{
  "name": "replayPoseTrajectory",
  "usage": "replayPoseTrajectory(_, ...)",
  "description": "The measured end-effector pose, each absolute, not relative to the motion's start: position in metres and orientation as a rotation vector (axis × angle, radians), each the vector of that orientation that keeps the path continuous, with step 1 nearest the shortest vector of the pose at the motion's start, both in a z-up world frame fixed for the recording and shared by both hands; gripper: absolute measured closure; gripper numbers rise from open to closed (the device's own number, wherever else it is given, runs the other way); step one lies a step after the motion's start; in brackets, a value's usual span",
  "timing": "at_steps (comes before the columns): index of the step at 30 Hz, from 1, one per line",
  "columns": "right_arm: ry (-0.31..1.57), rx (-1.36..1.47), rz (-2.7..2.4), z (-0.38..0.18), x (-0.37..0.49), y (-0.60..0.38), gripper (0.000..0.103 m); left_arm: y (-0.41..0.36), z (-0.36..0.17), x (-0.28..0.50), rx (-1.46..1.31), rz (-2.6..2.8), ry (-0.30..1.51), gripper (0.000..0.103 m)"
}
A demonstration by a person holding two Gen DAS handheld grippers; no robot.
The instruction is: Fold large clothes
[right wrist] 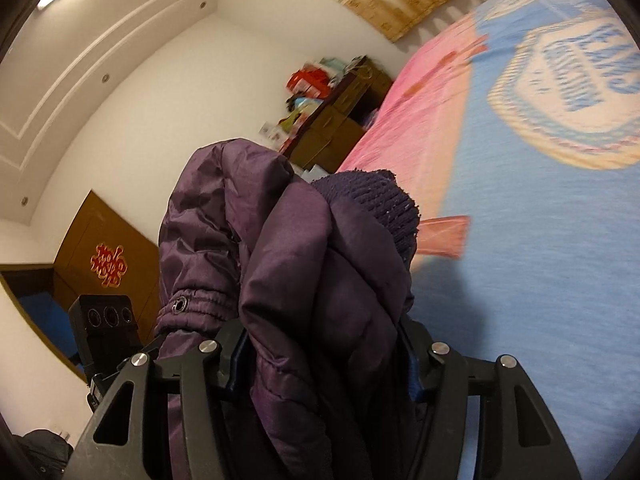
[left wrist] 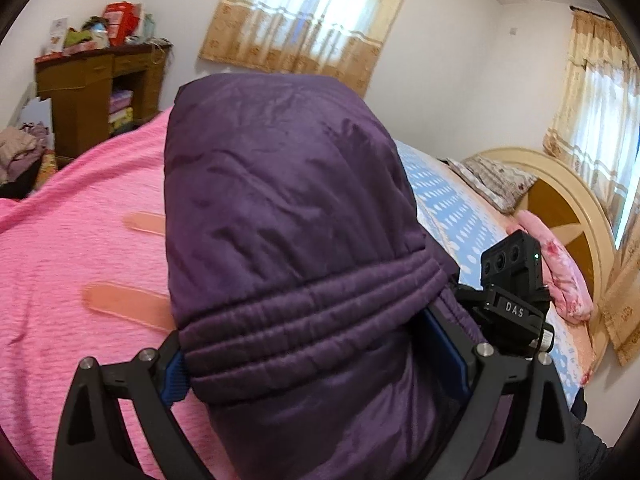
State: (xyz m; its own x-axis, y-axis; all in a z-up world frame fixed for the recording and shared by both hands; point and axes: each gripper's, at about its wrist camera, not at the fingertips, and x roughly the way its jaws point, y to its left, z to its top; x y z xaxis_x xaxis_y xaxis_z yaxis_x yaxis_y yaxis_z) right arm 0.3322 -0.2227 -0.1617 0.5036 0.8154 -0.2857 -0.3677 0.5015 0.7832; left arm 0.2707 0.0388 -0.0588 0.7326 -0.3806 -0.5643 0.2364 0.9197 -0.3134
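Item: one purple padded jacket point(left wrist: 288, 216), held in two grippers above one bed.

Left gripper point(left wrist: 320, 368): both fingers clamped on the jacket's quilted, stitched hem band, one blue-padded finger point(left wrist: 176, 376) at each side of the fabric. The jacket rose from the jaws and filled the middle of the left wrist view.

Right gripper point(right wrist: 324, 368): both fingers pressed on a bunched fold of the same jacket point(right wrist: 304, 264). One ribbed knit cuff point(right wrist: 380, 204) stood at the top of the bunch; one metal snap point(right wrist: 180, 304) showed on a gathered band to the left.

One camera module of the other gripper appeared at the side of each view: right gripper's camera point(left wrist: 512, 272), left gripper's camera point(right wrist: 106, 320).

Beneath: one pink bedspread point(left wrist: 80, 240) with two orange strips point(left wrist: 128, 304) visible in the left view, meeting one blue printed blanket point(right wrist: 540, 260) toward the head end. One pink pillow point(left wrist: 560, 272) lay by one rounded wooden headboard point(left wrist: 560, 200).

Beyond the bed's foot edge: one brown wooden dresser point(left wrist: 80, 96) with assorted boxes on top. Two curtained windows point(left wrist: 312, 12) on the far walls. One brown door with a red emblem point(right wrist: 108, 264).
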Motion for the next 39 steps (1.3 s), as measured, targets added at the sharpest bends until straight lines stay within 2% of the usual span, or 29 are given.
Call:
replayPoseTrajectory(19,0.862,0.595,0.978,-0.142,0.403,-0.06,0.047,0.135,-0.064,0.281,-0.322,-0.134,0.635,0.005)
replayPoseTrajectory(32,0.947,0.542,0.981,-0.155,0.434,-0.009,0.047,0.189,-0.103,0.302,-0.472,-0.111,0.704,0.005)
replayPoseTrajectory(39,0.974,0.563,0.98,-0.17,0.446,0.003,0.047,0.204,-0.116,0.311,-0.489,-0.096,0.714,0.0)
